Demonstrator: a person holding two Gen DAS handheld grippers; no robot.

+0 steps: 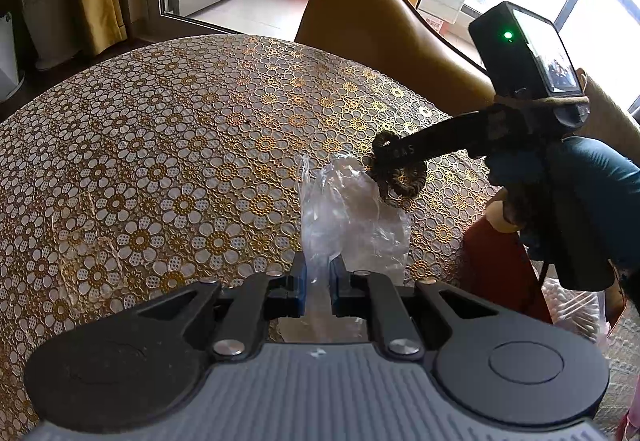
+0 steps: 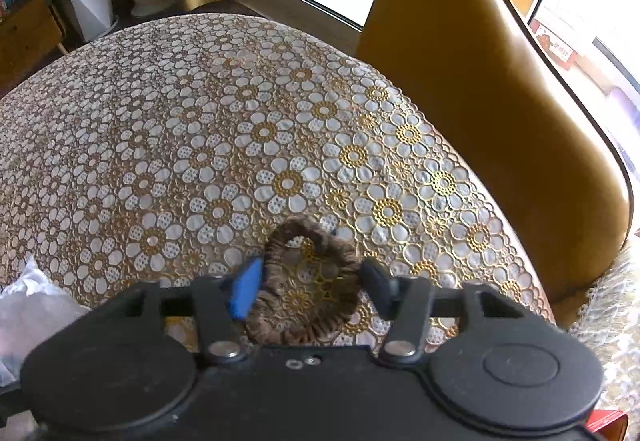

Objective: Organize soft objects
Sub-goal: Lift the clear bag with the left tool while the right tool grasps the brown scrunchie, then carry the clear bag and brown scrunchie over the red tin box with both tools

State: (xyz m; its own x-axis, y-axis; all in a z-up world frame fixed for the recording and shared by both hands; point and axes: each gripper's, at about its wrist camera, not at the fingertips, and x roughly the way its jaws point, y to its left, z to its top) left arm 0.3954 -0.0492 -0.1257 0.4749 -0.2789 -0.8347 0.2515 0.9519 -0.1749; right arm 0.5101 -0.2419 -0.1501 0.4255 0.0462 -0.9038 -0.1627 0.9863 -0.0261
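Over a round table (image 1: 160,145) with a flowered cloth, the left gripper (image 1: 318,281) pinches a clear plastic bag (image 1: 352,209), jaws nearly closed on its edge, apparently holding it up to be filled. The right gripper (image 2: 310,281) straddles a brown hair tie (image 2: 308,281), jaws half open around the ring; the blue pad touches one side, while contact on the other is unclear. The tie is just beside the bag, likely placed there for bagging. A yellow chair (image 2: 480,101) stands behind.
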